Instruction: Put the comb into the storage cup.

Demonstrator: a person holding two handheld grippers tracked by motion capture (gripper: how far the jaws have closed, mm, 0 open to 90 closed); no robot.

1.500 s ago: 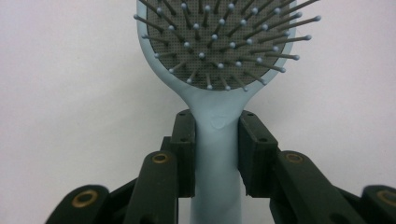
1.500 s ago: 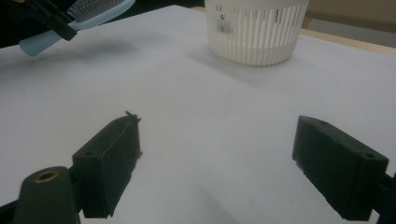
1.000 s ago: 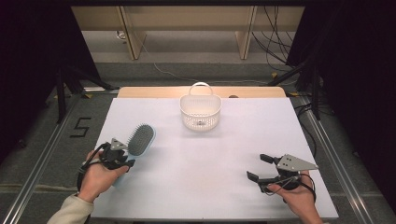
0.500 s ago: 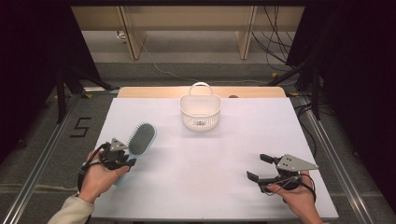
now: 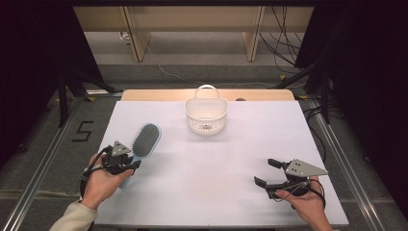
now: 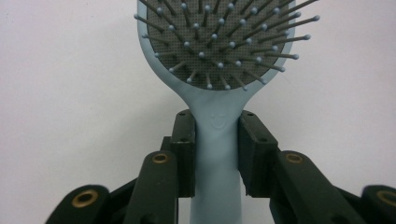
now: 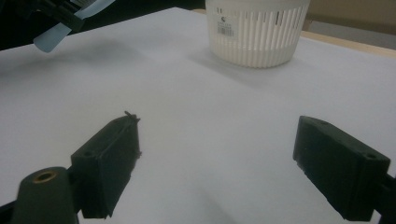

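My left gripper sits at 8 o'clock on the white table, its 2 jaws clamped on the neck of the pale blue hairbrush, whose bristled head points toward 1 o'clock. My right gripper waits at 4 o'clock, jaws wide apart and empty. The white basket stands at 12 o'clock, well apart from both

The left gripper is held low at the near left, its jaws closed on something between them. The right gripper is held near right, jaws spread wide apart.
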